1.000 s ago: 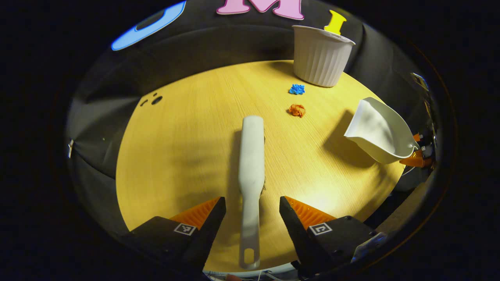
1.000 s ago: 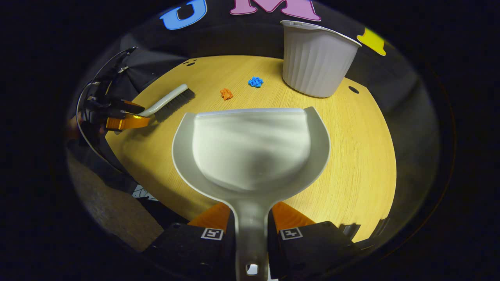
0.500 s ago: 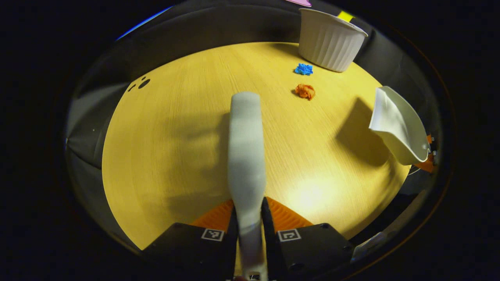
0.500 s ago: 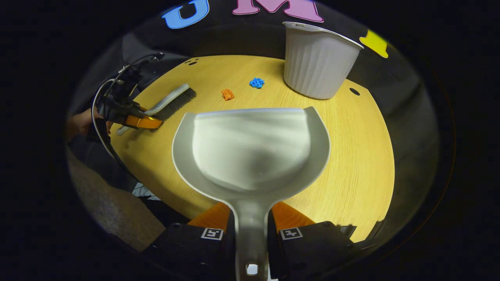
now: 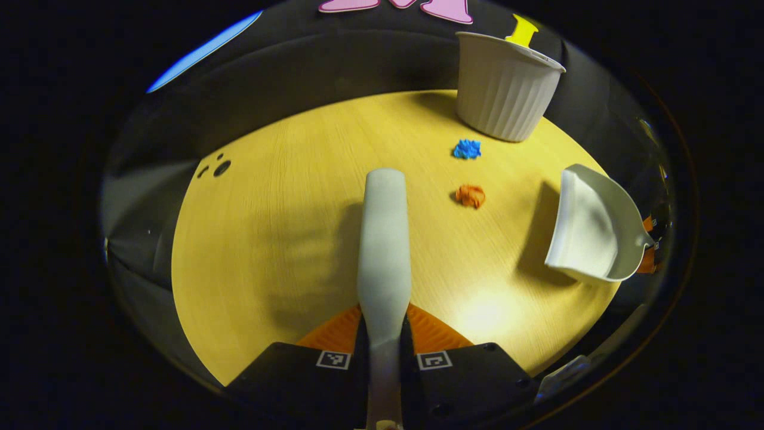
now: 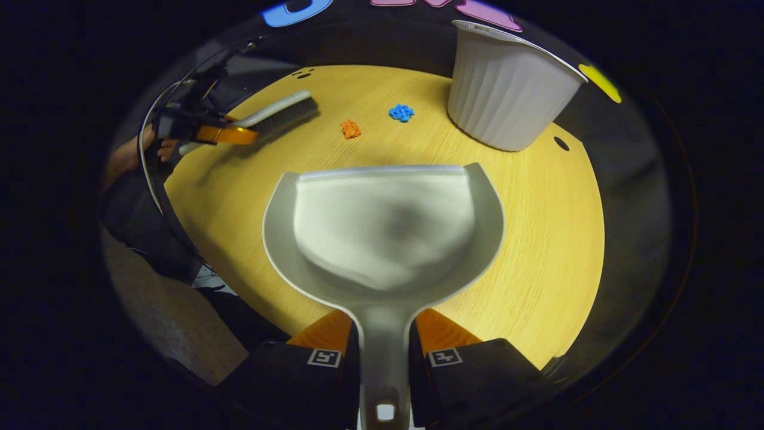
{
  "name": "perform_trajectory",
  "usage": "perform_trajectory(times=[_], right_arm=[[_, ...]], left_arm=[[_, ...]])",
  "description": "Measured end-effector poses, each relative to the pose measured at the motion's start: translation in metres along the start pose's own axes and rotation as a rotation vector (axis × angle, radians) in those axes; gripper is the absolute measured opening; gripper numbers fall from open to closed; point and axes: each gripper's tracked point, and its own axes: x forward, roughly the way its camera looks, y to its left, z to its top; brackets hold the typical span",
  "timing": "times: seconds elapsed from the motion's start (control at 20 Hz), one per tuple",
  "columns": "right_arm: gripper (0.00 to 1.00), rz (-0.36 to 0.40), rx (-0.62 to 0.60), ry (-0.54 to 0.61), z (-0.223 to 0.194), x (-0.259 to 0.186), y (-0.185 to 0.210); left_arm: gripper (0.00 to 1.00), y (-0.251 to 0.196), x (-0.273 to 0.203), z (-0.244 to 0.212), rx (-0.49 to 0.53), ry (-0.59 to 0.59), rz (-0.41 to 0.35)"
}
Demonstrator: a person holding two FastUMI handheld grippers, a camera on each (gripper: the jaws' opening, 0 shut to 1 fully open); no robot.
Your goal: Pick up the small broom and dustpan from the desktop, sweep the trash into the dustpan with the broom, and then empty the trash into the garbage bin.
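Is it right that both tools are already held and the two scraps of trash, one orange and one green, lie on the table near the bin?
Not quite. In the right gripper view the scraps are orange and blue, not green. The rest holds: the broom is clamped in the left tongs, the dustpan in the right tongs, and the scraps lie on the table near the bin.

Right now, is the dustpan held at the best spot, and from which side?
Yes. The right gripper is shut on the dustpan by its narrow handle, coming from behind, opposite the open lip. The wide, curved scoop gives two fingers no hold.
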Motion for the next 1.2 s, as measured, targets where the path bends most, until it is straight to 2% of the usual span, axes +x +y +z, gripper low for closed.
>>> perform_trajectory(times=[0.05, 0.1, 0.3, 0.55, 0.65, 0.85, 0.9, 1.1, 1.15, 1.2], right_arm=[[0.34, -0.001, -0.015, 0.015, 0.003, 0.002, -0.005], [0.38, -0.005, -0.031, 0.029, 0.006, 0.005, -0.009], [0.37, 0.002, -0.063, 0.075, 0.014, 0.022, -0.017], [0.35, 0.04, -0.074, 0.087, 0.021, 0.035, -0.016], [0.38, 0.045, -0.077, 0.078, 0.026, 0.038, -0.019], [0.38, 0.052, -0.081, 0.065, 0.034, 0.038, -0.025], [0.34, 0.052, -0.083, 0.061, 0.034, 0.038, -0.023], [0.41, 0.054, -0.1, 0.064, 0.028, 0.037, -0.025], [0.35, 0.052, -0.105, 0.064, 0.027, 0.038, -0.026], [0.38, 0.05, -0.105, 0.06, 0.026, 0.039, -0.026]], left_arm=[[0.24, 0.002, 0.005, 0.018, 0.017, -0.016, 0.001], [0.26, 0.0, 0.012, 0.035, 0.033, -0.034, -0.002], [0.26, -0.017, 0.049, 0.08, 0.09, -0.047, -0.018], [0.26, -0.051, 0.097, 0.096, 0.158, 0.002, -0.056], [0.26, -0.068, 0.106, 0.106, 0.191, -0.016, -0.086], [0.26, -0.103, 0.096, 0.108, 0.246, -0.021, -0.198], [0.26, -0.113, 0.089, 0.103, 0.249, -0.017, -0.236], [0.26, -0.161, 0.056, 0.082, 0.235, 0.025, -0.406], [0.27, -0.169, 0.048, 0.079, 0.238, 0.035, -0.429], [0.26, -0.178, 0.039, 0.076, 0.24, 0.043, -0.448]])
